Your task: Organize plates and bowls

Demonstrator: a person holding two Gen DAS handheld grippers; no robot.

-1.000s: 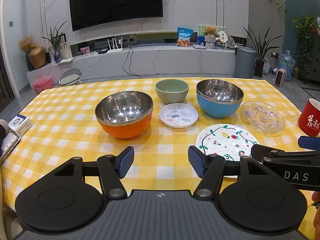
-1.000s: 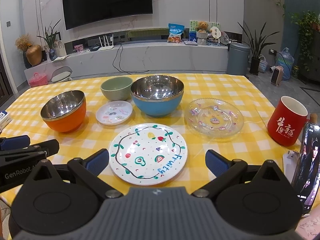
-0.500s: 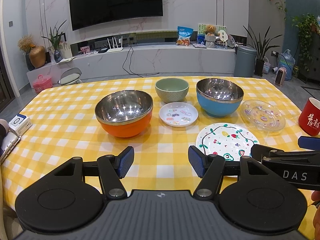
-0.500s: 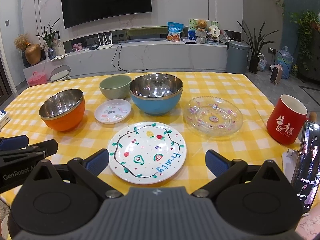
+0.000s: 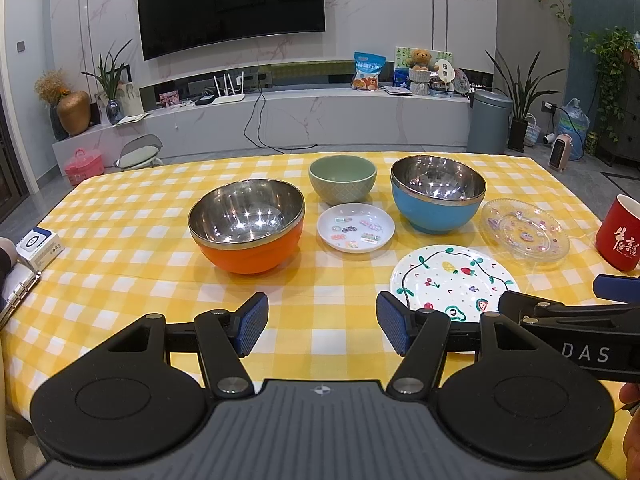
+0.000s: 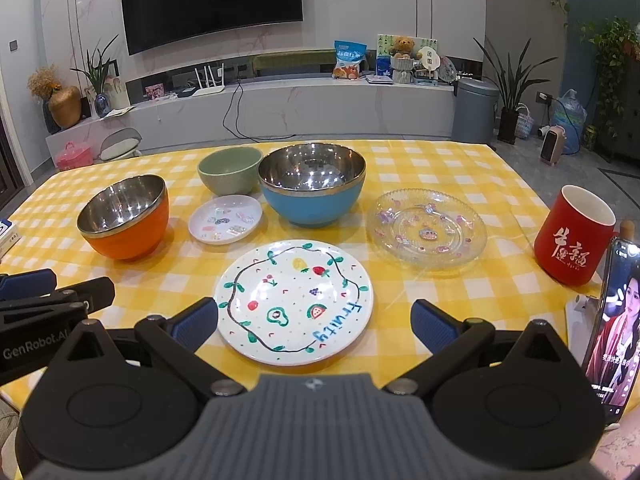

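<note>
On the yellow checked table stand an orange steel bowl [image 5: 246,226], a green bowl [image 5: 342,179], a blue steel bowl [image 5: 437,199], a small white saucer [image 5: 355,233], a clear glass plate [image 5: 525,233] and a white fruit-painted plate [image 5: 450,280]. My left gripper [image 5: 322,329] is open and empty, near the front edge, in front of the orange bowl. My right gripper [image 6: 314,326] is open and empty, its fingers either side of the near part of the fruit plate [image 6: 294,300], apart from it. The bowls also show in the right wrist view: orange [image 6: 124,216], blue [image 6: 312,184].
A red mug [image 6: 574,236] stands at the right, with a phone on a stand [image 6: 612,320] close to the right gripper. A small box [image 5: 38,244] and a binder [image 5: 16,292] lie at the left edge. The other gripper's body [image 5: 568,340] sits at the right.
Both grippers have crept slightly forward and the views have shifted a little. Nothing on the table has moved and both stay open.
</note>
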